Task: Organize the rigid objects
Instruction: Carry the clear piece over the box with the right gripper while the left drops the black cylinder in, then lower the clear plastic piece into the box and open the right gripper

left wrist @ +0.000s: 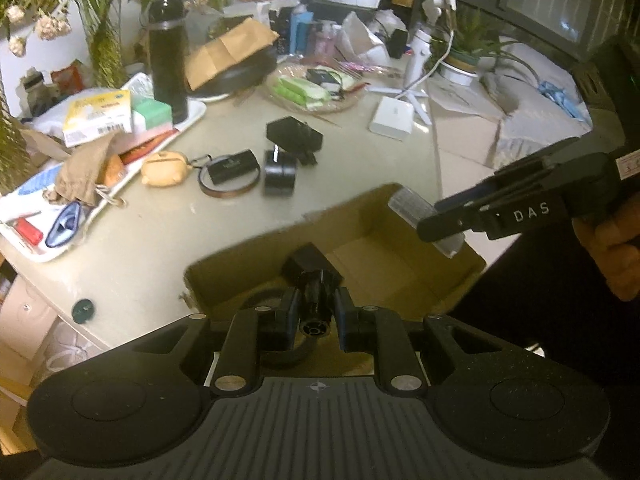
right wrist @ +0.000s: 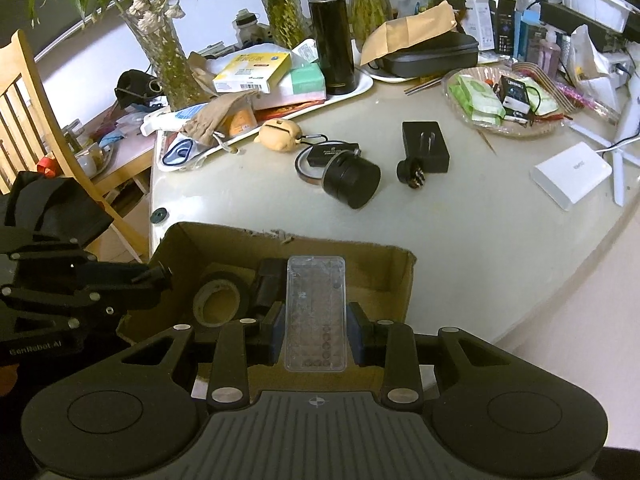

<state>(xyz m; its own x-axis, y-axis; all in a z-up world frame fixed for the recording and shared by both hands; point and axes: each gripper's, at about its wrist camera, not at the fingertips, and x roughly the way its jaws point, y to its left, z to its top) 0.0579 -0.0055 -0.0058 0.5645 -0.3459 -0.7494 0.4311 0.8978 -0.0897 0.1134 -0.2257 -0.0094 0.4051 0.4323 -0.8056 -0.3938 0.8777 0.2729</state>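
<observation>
In the right wrist view the right hand-held gripper (right wrist: 315, 332) pinches a clear plastic case (right wrist: 315, 312) at lower centre, above the open cardboard box (right wrist: 400, 280), where a tape roll (right wrist: 218, 300) lies. In the left wrist view the left hand-held gripper (left wrist: 316, 312) is pressed on a small black mount (left wrist: 314, 276) over the same box. Higher in frame, on the desk (right wrist: 460, 248), lie a black cylinder (right wrist: 352, 184) and a black charger (right wrist: 426, 152) — apart from each other.

Both views: dim, warm indoor light, greenish cast. Strong fisheye bending, black vignette in corners. Glossy pale round tabletop (right wrist: 460, 240) shows soft glare, upper centre. Slight motion blur throughout; near black gripper housings at bottom soft, grainy.
</observation>
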